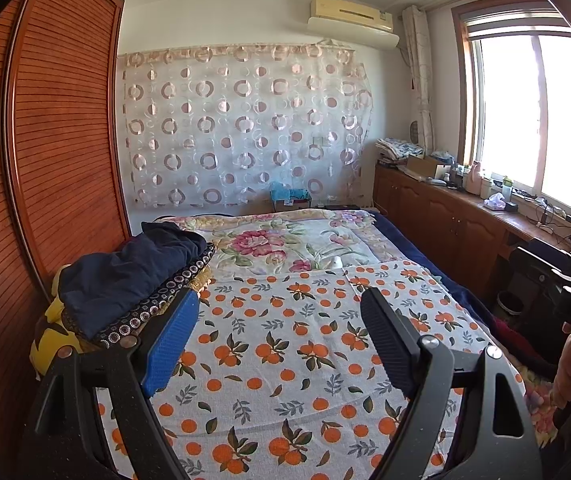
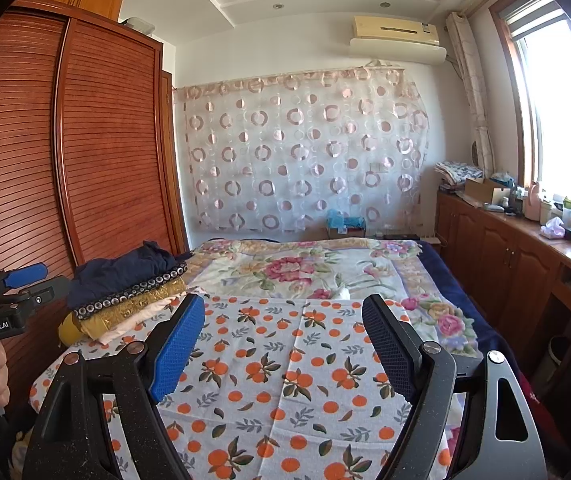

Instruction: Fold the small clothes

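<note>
Both grippers hang released over the bed: the left gripper [image 1: 279, 340] and right gripper [image 2: 283, 344] grasp nothing. A stack of folded clothes [image 1: 133, 280] sits at the bed's left edge, on the orange-print cloth [image 1: 285, 360]

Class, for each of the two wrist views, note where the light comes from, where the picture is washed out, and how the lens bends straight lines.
Left wrist view: daylight enters through the window on the right, whose panes are blown out white; the wardrobe bows outward. Right wrist view: the window glares too, and the wardrobe edges curve; the bed is evenly lit and sharp.
</note>
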### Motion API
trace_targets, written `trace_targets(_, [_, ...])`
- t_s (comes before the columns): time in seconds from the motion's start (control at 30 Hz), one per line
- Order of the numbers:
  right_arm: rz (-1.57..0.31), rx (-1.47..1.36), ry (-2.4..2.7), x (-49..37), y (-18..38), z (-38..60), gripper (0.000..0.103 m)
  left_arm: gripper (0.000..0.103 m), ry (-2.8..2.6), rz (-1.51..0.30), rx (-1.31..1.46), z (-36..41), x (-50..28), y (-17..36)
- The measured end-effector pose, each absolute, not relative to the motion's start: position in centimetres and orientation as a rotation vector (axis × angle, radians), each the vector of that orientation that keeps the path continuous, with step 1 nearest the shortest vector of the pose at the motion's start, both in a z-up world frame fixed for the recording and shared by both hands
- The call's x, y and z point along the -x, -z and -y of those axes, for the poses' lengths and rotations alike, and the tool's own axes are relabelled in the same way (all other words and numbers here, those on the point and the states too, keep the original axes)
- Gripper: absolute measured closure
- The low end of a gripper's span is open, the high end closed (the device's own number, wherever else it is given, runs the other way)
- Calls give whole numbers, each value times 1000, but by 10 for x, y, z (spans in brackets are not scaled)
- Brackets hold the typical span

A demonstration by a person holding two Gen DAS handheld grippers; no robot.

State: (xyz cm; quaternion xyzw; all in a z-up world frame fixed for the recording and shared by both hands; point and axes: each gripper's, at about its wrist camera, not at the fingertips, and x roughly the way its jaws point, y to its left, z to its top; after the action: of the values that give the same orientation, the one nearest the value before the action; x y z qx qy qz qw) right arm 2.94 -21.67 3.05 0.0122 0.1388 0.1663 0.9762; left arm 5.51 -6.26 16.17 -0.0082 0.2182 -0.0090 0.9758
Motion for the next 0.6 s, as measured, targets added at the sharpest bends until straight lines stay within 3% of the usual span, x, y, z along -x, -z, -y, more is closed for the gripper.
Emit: trace_targets(0.6, [-276, -16, -350, -32, -30, 226, 20, 20, 23, -441, 15, 65, -54, -160])
